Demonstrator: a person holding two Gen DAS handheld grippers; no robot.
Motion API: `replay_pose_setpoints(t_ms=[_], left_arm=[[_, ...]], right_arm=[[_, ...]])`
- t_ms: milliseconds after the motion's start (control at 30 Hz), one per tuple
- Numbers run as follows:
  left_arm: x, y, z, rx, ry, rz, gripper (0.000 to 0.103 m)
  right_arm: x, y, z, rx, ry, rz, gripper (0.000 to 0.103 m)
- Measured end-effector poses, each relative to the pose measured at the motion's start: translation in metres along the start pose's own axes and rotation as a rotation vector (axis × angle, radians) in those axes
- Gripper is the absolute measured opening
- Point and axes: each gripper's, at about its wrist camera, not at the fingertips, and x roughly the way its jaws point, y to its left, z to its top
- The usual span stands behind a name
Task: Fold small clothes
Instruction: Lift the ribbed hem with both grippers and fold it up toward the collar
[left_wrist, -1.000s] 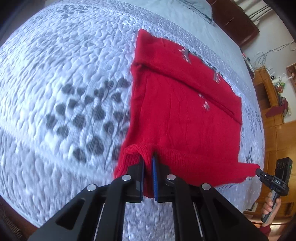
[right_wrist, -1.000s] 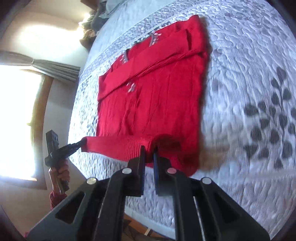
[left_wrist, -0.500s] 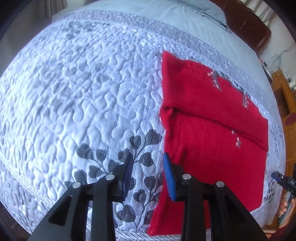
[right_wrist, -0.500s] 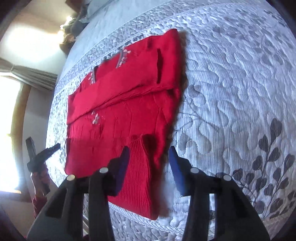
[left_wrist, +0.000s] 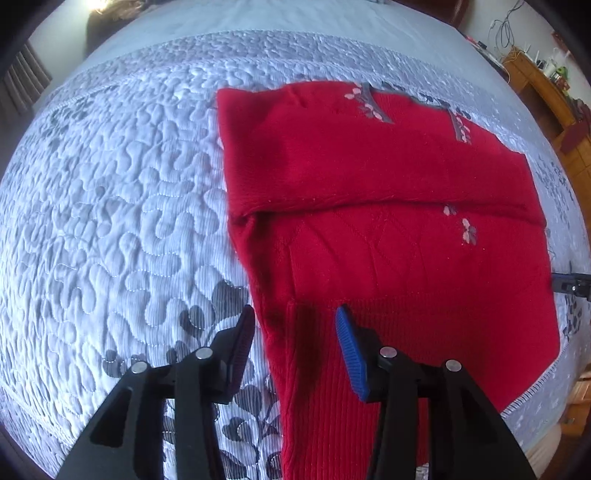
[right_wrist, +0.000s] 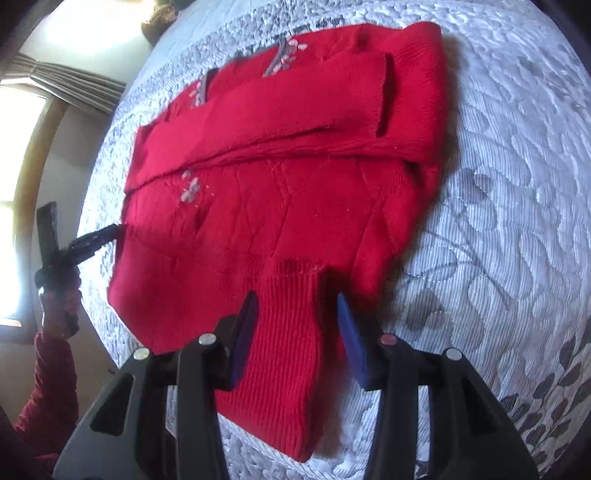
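Red sweater is laid on the bed, knit soft and floppy. Left hand-held gripper is opening, right hand-held gripper half open; ribbed hem between jaws, unpinched. Best gripped at hem corners.

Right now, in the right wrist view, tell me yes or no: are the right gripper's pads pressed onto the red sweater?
No: the right gripper stands open, its pads apart over the red sweater.

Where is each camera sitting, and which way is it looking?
Left wrist: on the left tool, looking steeply down at the red sweater on the quilted bed; its opening fingers show.
Right wrist: on the right tool, looking down at the sweater's ribbed hem; its fingers and the person's sleeve show.
Both see the sweater, the bed, and the other tool.
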Motion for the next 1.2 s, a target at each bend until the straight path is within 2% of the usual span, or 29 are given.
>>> replay_pose_setpoints(t_ms=[100, 133, 167, 200, 233, 267, 300, 400, 500, 700, 967, 1067, 1200], left_arm=[[0.008, 0.002, -0.001, 0.002, 0.008, 0.008, 0.047], [0.009, 0.001, -0.003, 0.012, 0.007, 0.006, 0.045], [0.010, 0.000, -0.005, 0.021, 0.007, 0.003, 0.045], [0.011, -0.003, -0.007, 0.033, 0.007, 0.003, 0.044], [0.012, -0.006, -0.009, 0.044, 0.006, 0.012, 0.035], [0.013, -0.007, -0.011, 0.052, 0.008, 0.023, 0.027], [0.014, -0.008, -0.012, 0.056, 0.011, 0.036, 0.015], [0.005, 0.000, -0.016, 0.011, -0.018, -0.002, 0.009], [-0.017, 0.006, -0.020, -0.026, -0.081, -0.048, 0.007], [-0.040, 0.013, -0.036, -0.025, -0.137, -0.017, 0.005], [-0.079, 0.015, -0.053, -0.050, -0.251, -0.094, 0.005], [-0.096, 0.016, -0.041, -0.061, -0.301, -0.116, 0.004], [-0.108, 0.012, 0.003, -0.063, -0.351, -0.093, 0.004]], right_arm=[[0.008, 0.000, 0.000, -0.011, 0.016, -0.007, 0.040], [0.009, 0.000, 0.000, -0.015, 0.015, -0.016, 0.031], [0.009, 0.001, 0.001, -0.020, 0.014, -0.022, 0.016], [0.009, 0.001, 0.000, -0.027, 0.014, -0.016, 0.007], [0.009, 0.002, -0.001, -0.033, 0.015, -0.006, 0.004], [0.007, 0.004, -0.002, -0.051, 0.008, -0.010, 0.004], [0.007, 0.007, -0.002, -0.066, 0.002, -0.017, 0.004], [-0.005, 0.011, -0.009, -0.078, -0.041, 0.019, 0.004], [-0.027, 0.012, -0.017, -0.080, -0.104, 0.072, 0.004], [-0.044, 0.020, -0.027, -0.112, -0.145, 0.063, 0.004], [-0.064, 0.020, -0.036, -0.087, -0.218, 0.135, 0.004], [-0.080, 0.021, -0.028, -0.083, -0.256, 0.139, 0.003], [-0.101, 0.020, 0.002, -0.068, -0.296, 0.125, 0.003]])
